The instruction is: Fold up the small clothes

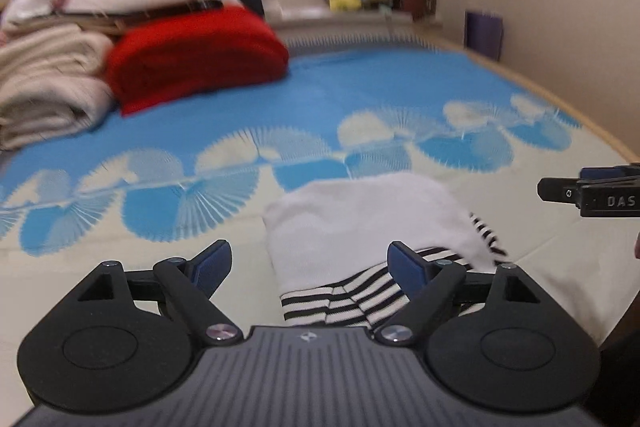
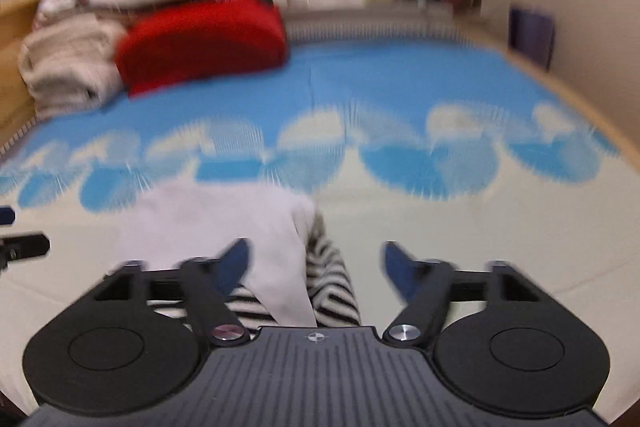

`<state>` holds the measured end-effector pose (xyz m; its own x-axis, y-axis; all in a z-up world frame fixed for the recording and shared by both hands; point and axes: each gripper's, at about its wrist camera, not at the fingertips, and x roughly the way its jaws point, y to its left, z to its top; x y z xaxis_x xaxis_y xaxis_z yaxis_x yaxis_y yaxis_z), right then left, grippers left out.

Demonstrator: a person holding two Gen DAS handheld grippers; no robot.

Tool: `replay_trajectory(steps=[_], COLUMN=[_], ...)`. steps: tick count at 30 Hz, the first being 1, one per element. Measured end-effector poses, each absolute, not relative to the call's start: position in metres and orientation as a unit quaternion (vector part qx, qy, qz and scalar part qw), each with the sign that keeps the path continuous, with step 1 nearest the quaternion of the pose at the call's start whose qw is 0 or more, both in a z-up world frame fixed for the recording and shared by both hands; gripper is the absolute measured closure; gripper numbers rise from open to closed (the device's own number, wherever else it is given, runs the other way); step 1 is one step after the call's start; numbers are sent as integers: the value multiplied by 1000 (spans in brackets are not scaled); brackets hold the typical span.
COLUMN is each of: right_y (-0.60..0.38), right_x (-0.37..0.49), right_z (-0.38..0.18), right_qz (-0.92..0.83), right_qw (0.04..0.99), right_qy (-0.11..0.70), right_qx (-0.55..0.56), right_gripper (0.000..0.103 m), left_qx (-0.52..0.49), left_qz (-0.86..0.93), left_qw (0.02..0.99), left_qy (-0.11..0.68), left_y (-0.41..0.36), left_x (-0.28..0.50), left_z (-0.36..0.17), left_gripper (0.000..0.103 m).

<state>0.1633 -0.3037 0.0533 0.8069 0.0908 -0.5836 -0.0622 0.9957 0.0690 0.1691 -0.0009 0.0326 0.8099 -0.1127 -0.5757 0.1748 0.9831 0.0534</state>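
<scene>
L gripper (image 1: 310,261) jaws wide apart, nothing held. R gripper (image 2: 316,265) same, empty. White/striped garment (image 1: 360,227) flat on bed mat (image 1: 400,95), 12 o'clock of both; red blanket (image 1: 200,55) ~10 o'clock.

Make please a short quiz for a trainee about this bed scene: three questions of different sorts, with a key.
1. True or false: the left tool is clamped on the white garment.
2. Multiple choice: the red folded blanket lies
A. on the white garment
B. beside the beige blankets, at the far left of the bed
C. on the windowsill
3. Fill in: the cloth showing under the white garment has black and white ____.

Key
1. False: both the left tool and the right tool stand open and hold nothing.
2. B
3. stripes
</scene>
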Motion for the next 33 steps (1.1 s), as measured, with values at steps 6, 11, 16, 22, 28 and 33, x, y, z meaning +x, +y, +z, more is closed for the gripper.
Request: replay_trajectory(steps=[6, 11, 16, 22, 28, 33], right_y=[-294, -287, -283, -270, -258, -252], right_x=[89, 48, 27, 26, 34, 37], right_z=[68, 72, 68, 64, 58, 56], right_qz=[41, 41, 48, 69, 80, 87], right_qw=[966, 968, 962, 959, 955, 953], right_qy=[253, 247, 269, 273, 286, 290], right_qx=[30, 21, 25, -4, -14, -17], right_gripper=[5, 2, 2, 2, 2, 2], left_qx=[-6, -18, -33, -36, -44, -40], left_qz=[-67, -40, -20, -8, -13, -16], left_qw=[960, 950, 948, 947, 943, 944], left_qy=[272, 310, 317, 320, 330, 328], left_y=[-13, -21, -20, -18, -20, -23], left_x=[94, 64, 53, 56, 68, 69], left_z=[36, 21, 22, 18, 8, 6], left_gripper=[7, 7, 1, 1, 1, 1])
